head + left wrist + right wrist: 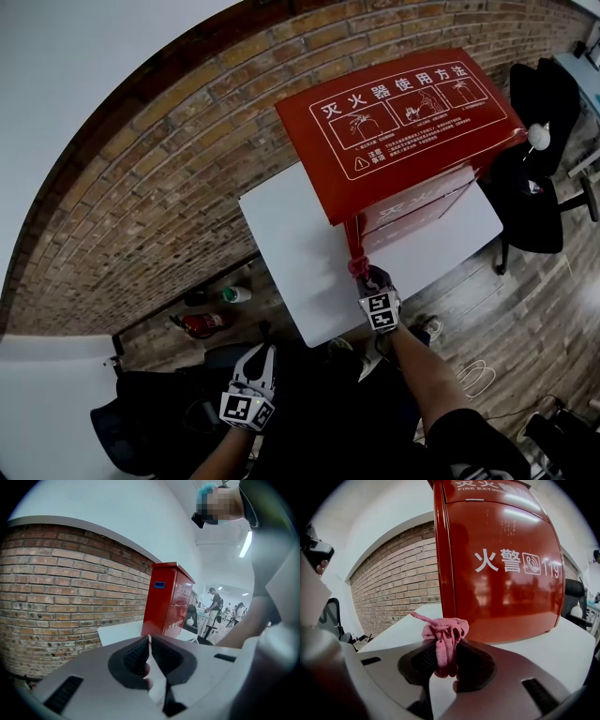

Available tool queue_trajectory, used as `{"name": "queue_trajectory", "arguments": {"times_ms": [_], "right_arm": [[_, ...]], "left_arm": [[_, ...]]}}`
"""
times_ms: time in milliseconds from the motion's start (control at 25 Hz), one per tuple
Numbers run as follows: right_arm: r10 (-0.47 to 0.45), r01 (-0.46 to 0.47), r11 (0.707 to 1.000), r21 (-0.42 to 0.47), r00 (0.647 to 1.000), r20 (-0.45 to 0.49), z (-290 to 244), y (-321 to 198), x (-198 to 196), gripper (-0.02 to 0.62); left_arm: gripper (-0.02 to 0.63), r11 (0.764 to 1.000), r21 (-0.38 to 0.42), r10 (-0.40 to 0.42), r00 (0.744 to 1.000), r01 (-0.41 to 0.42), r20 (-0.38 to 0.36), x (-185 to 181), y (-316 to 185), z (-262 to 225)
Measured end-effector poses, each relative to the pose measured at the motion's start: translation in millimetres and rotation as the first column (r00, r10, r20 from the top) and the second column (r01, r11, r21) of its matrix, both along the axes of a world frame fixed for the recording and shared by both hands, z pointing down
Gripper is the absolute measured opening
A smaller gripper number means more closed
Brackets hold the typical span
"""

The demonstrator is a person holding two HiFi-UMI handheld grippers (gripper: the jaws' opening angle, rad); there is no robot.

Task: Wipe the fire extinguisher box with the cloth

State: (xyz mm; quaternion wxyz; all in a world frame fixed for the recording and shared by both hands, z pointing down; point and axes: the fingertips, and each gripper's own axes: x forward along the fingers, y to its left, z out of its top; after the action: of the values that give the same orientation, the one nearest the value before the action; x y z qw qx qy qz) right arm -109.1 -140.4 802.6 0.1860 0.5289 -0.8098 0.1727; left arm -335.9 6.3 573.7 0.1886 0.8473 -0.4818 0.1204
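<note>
1. The box [403, 122] stands upright on the white table [291, 234], close to the brick wall [159, 197]. Its printed top faces my head camera, and its glossy front fills the right gripper view.
2. My right gripper [444, 651] pinches the pink cloth [443, 634] between its jaws. A wad bulges past the tips, which I judge deliberate: the soft cloth should meet the paint before the hard jaws do.
3. From the head view, the cloth sits low at the box's near corner edge, just above the table. From the right gripper view it is just before that edge. I cannot tell whether it is pressing on the metal or only very near.
4. Starting low at a corner makes sense to me. From there I can go up the edge or across the front.
5. My left gripper [255, 375] has its jaws pressed together with nothing between them. It hangs low, well apart from the table and below its near edge. I take it as parked clear, since the wipe needs one tool only.
6. My read is that the wipe is about at its start, with most of the front untouched.
7. The risks I see:
   - The box is unbraced and may slide or rock if I push hard.
   - The wad is small, so a steep angle could bring a jaw tip onto the paint.
   - I'd keep the pressure light and the cloth leading.
</note>
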Motion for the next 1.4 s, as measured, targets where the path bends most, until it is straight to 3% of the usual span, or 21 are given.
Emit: {"name": "queue_trajectory", "arguments": {"times_ms": [600, 1400], "right_arm": [[-0.057, 0.057, 0.998, -0.002, 0.998, -0.033, 2, -1, 6, 0.097], [-0.228, 0.228, 0.974, -0.002, 0.974, -0.007, 5, -4, 19, 0.097]], "left_arm": [[0.034, 0.999, -0.011, -0.042, 0.999, 0.041, -0.018, 14, 5, 1], [0.034, 0.990, -0.010, -0.139, 0.990, 0.138, -0.018, 63, 2, -1]]}}
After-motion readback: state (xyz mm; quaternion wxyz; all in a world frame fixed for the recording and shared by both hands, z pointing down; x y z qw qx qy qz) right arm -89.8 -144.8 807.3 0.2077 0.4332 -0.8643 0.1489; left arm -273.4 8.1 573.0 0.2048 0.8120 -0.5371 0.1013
